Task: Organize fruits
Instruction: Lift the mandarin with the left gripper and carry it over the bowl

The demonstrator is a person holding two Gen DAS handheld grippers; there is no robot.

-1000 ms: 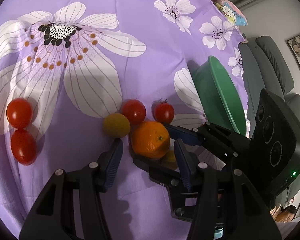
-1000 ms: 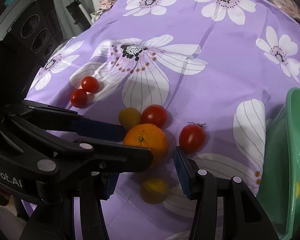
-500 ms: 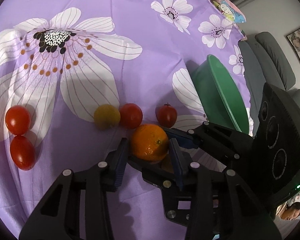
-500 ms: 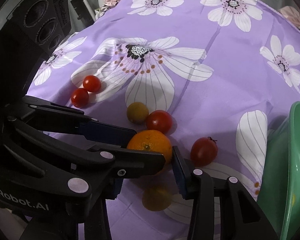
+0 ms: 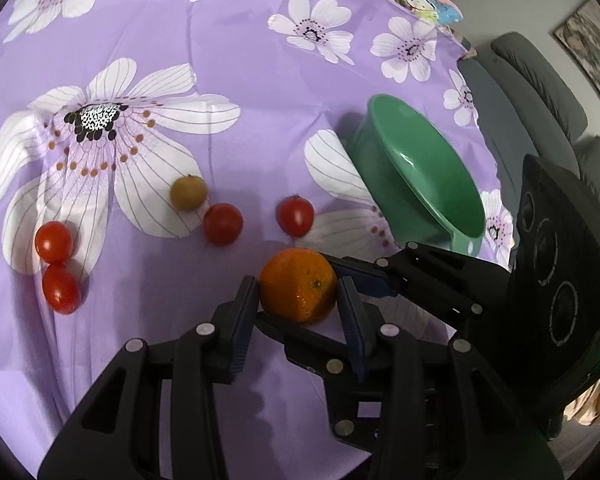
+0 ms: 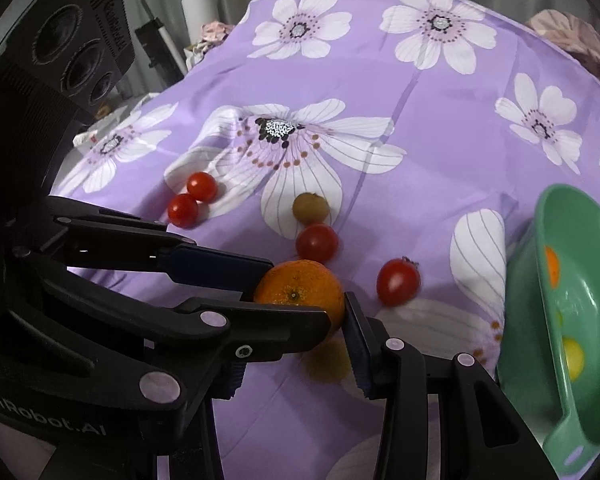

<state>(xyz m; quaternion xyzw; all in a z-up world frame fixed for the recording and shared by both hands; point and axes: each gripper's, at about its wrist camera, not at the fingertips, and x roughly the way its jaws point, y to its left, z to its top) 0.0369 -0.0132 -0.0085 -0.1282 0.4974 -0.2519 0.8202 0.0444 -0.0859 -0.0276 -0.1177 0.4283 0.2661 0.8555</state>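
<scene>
On the flowered cloth (image 5: 260, 60), the bowl (image 5: 428, 176) lies right of three cherry tomatoes, with two more (image 5: 54, 236) touching far left, orange (image 5: 298, 290) nearest.

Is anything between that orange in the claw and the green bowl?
Yes: the right gripper, reaching in from the bowl's side, lies between the orange, pinched by the left gripper, and the green bowl. Both jaws have just been closing, the right's around a yellow fruit.
</scene>
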